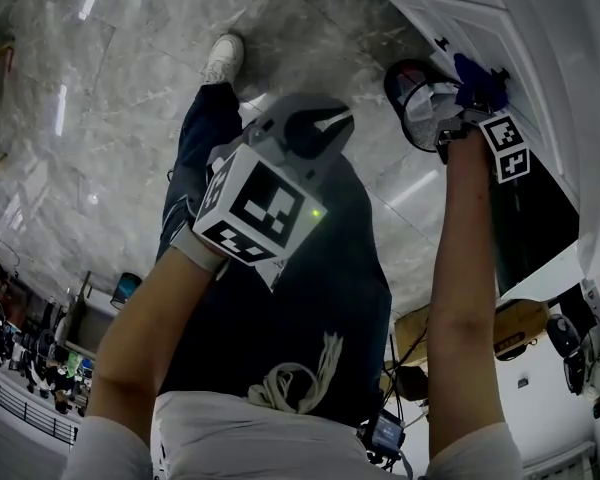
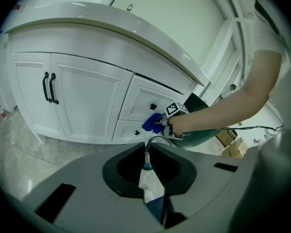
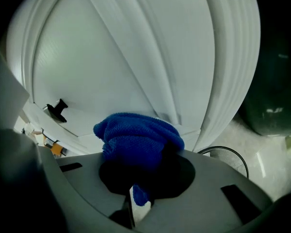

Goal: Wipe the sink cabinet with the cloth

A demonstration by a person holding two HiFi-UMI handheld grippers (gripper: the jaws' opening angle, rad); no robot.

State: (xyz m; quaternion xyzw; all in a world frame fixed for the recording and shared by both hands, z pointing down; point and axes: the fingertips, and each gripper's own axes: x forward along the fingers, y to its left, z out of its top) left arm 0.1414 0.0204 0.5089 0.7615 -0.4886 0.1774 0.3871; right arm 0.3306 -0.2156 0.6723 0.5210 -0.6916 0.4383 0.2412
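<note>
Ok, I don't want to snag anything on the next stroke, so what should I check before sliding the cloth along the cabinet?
1. Cloth gripped by the right tongs: ok, shut on it.
2. Cloth against the cabinet drawer front: ok, it looks pressed on.
3. Left tongs out of the path: ok, shut, empty, held away from the cabinet.
4. Black knob clear of the cloth: ok, off to one side.
5. Cloth damp enough: cannot tell.

Navy trousers (image 1: 280,308), white shoe (image 1: 223,58), white top (image 1: 220,438), grey hand-held grippers (image 2: 147,154), marker cubes (image 1: 260,206)
</note>
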